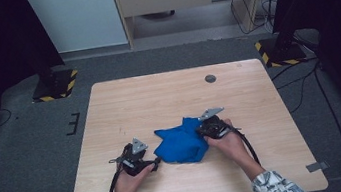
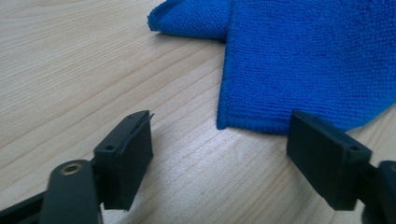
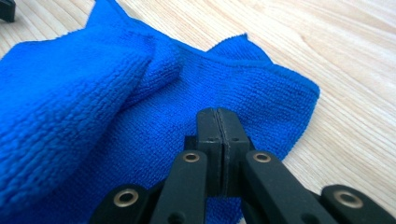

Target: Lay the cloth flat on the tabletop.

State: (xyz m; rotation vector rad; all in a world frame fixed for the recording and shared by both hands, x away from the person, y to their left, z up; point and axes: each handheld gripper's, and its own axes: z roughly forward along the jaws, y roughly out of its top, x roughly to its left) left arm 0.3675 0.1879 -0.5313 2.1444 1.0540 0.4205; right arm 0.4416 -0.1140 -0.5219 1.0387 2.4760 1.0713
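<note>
A crumpled blue cloth (image 1: 181,144) lies on the wooden table (image 1: 168,96), near its front. In the high view my left gripper (image 1: 154,164) sits just left of the cloth, held by a hand. Its jaws stand open low over the wood in the left gripper view (image 2: 219,154). The cloth's near corner (image 2: 261,122) lies just ahead of the gap and touches neither pad. My right gripper (image 1: 200,131) is at the cloth's right edge. Its jaws (image 3: 217,114) are closed tight together with their tips down on the cloth (image 3: 140,93). The pinch itself is hidden beneath them.
A small dark round cap (image 1: 210,78) is set into the table at the back right. Black stands with yellow-striped bases (image 1: 56,86) (image 1: 278,50) flank the table on grey carpet. Bare wood surrounds the cloth on all sides.
</note>
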